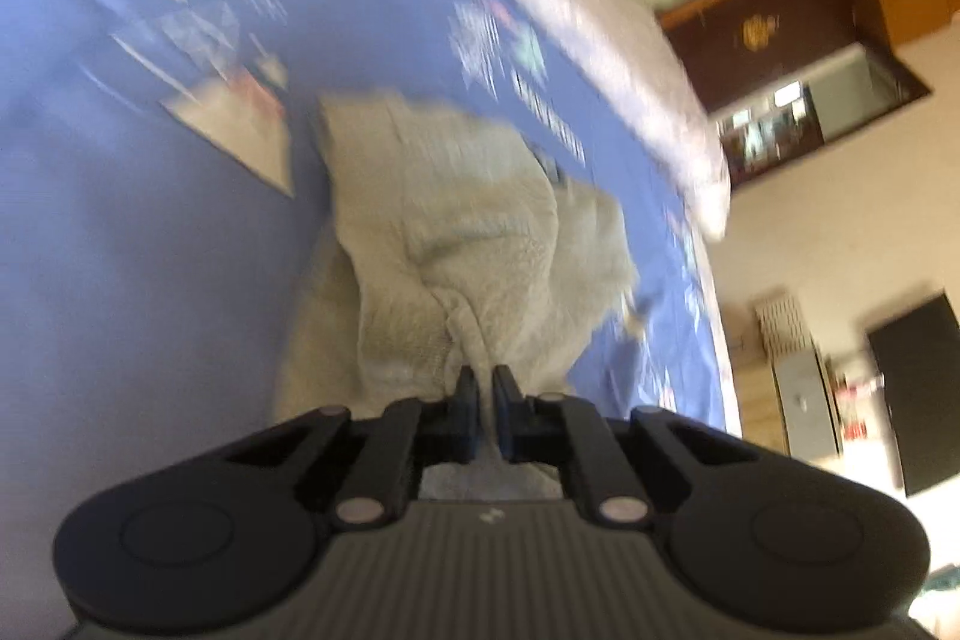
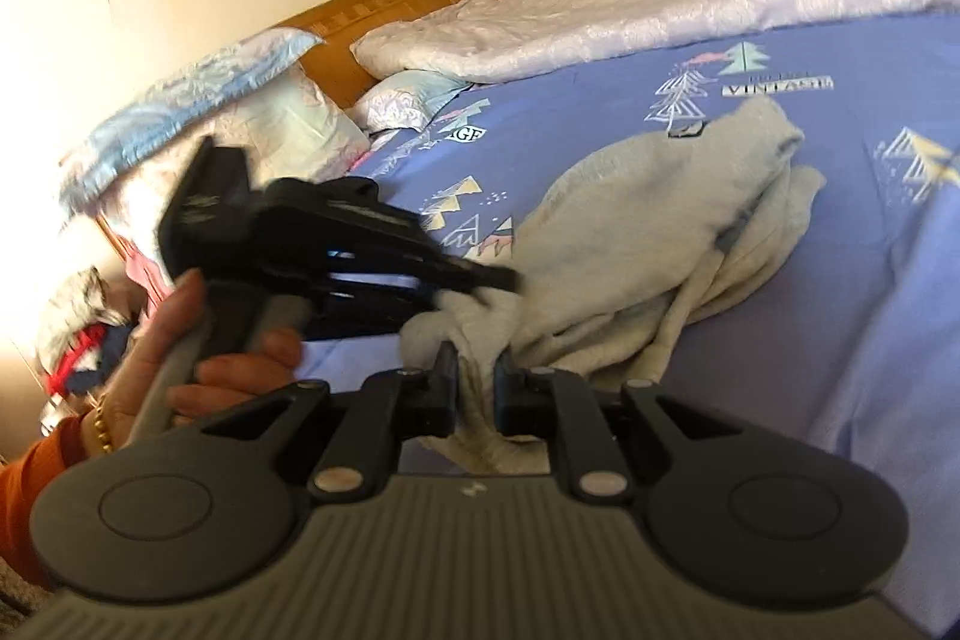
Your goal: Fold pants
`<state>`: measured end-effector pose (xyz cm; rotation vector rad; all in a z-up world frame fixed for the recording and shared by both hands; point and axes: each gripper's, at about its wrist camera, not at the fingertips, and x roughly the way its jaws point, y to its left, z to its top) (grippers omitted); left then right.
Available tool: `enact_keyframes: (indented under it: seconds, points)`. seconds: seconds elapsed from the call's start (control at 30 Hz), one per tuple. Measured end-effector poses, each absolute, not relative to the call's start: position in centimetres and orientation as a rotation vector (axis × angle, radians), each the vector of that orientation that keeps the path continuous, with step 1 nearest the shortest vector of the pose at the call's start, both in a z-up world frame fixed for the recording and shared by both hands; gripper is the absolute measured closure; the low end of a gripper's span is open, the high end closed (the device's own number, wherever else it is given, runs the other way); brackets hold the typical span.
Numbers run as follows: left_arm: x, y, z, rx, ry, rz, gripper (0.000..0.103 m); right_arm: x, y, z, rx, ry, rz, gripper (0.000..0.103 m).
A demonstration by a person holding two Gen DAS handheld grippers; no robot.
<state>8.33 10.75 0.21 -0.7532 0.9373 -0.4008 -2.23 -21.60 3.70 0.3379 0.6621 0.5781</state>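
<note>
- Your left gripper (image 1: 485, 381) has its black, flat-faced jaws pinched on a gathered fold of the pale cream, nubbly knit pants (image 1: 456, 232); only a thin strip of cloth shows between the pads.
- From that pinch the pants rise ahead of the left gripper in a soft, crumpled mound with rounded folds, lying on the periwinkle-blue cotton bed sheet (image 1: 120, 232) printed with angular triangle trees.
- Your right gripper (image 2: 477, 370) is clamped on a thicker, ropy bunch of the same pants (image 2: 630, 244), the fabric filling the narrow gap between its jaws.
- Seen from the right wrist, the left gripper (image 2: 507, 280) sits just ahead and to the left of the right one, its tip buried in the cloth, and your left hand (image 2: 198, 352) wraps its grey handle, with an orange sleeve (image 2: 24, 496) and a beaded gold bracelet at the wrist.
- Beyond the pants, far from both grippers, a white, quilted, puffy duvet (image 2: 660, 10) lies in a long roll along the bed.
- To the left of it, patterned pillows (image 2: 252, 100) lean on a glossy wooden headboard (image 2: 372, 4).
</note>
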Motion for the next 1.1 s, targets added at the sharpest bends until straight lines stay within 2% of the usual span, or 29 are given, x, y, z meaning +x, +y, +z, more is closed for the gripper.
enact_keyframes:
  seconds: [0.1, 0.13, 0.17, 0.23, 0.27, 0.43, 0.53, 0.6, 0.67, 0.73, 0.93, 1.1]
  points:
    - [6.2, 13.5, 2.7, -0.69, 0.864, -0.297, 0.094, -2.4, -21.2, 3.9, 0.357, 0.649, 0.602, 0.094]
    - [5.3, 14.2, 3.3, -0.66, 0.85, -0.24, 0.084, -2.2, -20.7, 4.3, 0.364, 0.63, 0.614, 0.097]
    - [4.7, 14.9, 3.6, -0.65, 0.849, -0.209, 0.054, -2.0, -20.4, 4.6, 0.364, 0.615, 0.622, 0.098]
    - [3.3, 15.9, 3.2, -0.674, 0.856, -0.178, 0.023, -1.6, -19.5, 5.1, 0.361, 0.59, 0.627, 0.098]
    - [2.6, 16.0, 2.7, -0.687, 0.86, -0.18, 0.022, -1.6, -19.7, 4.8, 0.358, 0.588, 0.624, 0.094]
    - [1.0, 16.8, -0.8, -0.76, 0.946, -0.129, 0.017, -1.2, -19.9, 3.2, 0.336, 0.64, 0.526, 0.09]
    - [1.6, 16.4, -3.9, -0.847, 1.031, -0.162, 0.019, -1.3, -22.1, 1.9, 0.361, 0.656, 0.399, 0.07]
    - [2.4, 15.5, -5.0, -0.862, 1.027, -0.208, 0.022, -1.1, -23.8, 1.0, 0.39, 0.667, 0.314, 0.067]
    - [3.5, 14.6, -5.1, -0.854, 1.058, -0.258, 0.093, -0.4, -25.3, 0.0, 0.42, 0.69, 0.244, 0.067]
    - [4.4, 14.7, -4.6, -0.914, 1.052, -0.283, 0.093, 0.7, -26.3, -1.0, 0.461, 0.721, 0.189, 0.067]
    - [2.1, 22.4, 2.9, -0.973, 0.719, -0.197, 0.093, 3.6, -25.4, -1.8, 0.513, 0.748, 0.197, 0.067]
    - [0.0, 25.2, 6.3, -0.955, 0.618, -0.14, 0.093, 5.9, -23.3, -2.4, 0.563, 0.783, 0.298, 0.067]
